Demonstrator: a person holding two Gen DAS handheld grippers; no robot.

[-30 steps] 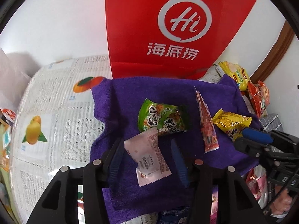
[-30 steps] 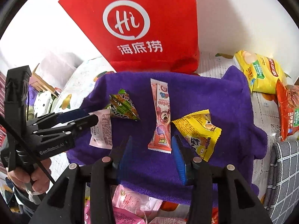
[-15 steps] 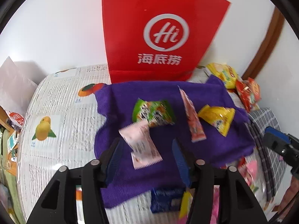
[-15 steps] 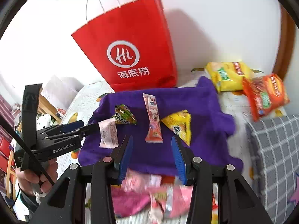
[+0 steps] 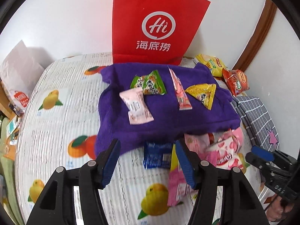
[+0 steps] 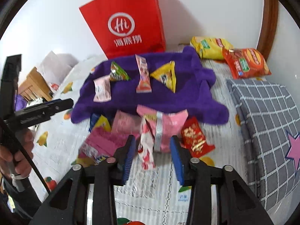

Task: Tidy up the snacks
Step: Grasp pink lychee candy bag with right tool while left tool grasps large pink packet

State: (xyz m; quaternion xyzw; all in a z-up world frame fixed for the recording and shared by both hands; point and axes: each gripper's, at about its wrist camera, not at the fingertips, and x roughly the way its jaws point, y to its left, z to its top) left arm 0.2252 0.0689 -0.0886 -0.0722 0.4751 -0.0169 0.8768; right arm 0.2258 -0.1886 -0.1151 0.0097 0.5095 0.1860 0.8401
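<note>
A purple towel (image 5: 165, 118) (image 6: 187, 97) lies on the fruit-print tablecloth. On it lie a pale pink packet (image 5: 136, 105) (image 6: 102, 88), a green packet (image 5: 149, 83) (image 6: 118, 73), a long pink stick packet (image 5: 181, 91) (image 6: 142, 74) and a yellow triangular packet (image 5: 203, 93) (image 6: 166, 76). A pile of loose snacks lies in front of the towel: a blue packet (image 5: 158, 155), pink bags (image 6: 165, 129) and a red packet (image 6: 195, 140). My left gripper (image 5: 148, 161) is open and empty above the towel's near edge. My right gripper (image 6: 152, 155) is open and empty over the pile.
A red paper bag (image 5: 155, 24) (image 6: 127, 20) stands against the wall behind the towel. Yellow (image 6: 210, 46) and orange (image 6: 245, 63) chip bags lie at the back right. A grey checked cushion (image 6: 266, 116) fills the right side.
Both grippers have pulled back and up from the towel. The pale pink packet, between the left fingers before, now lies free on the towel. The snack pile has come into view.
</note>
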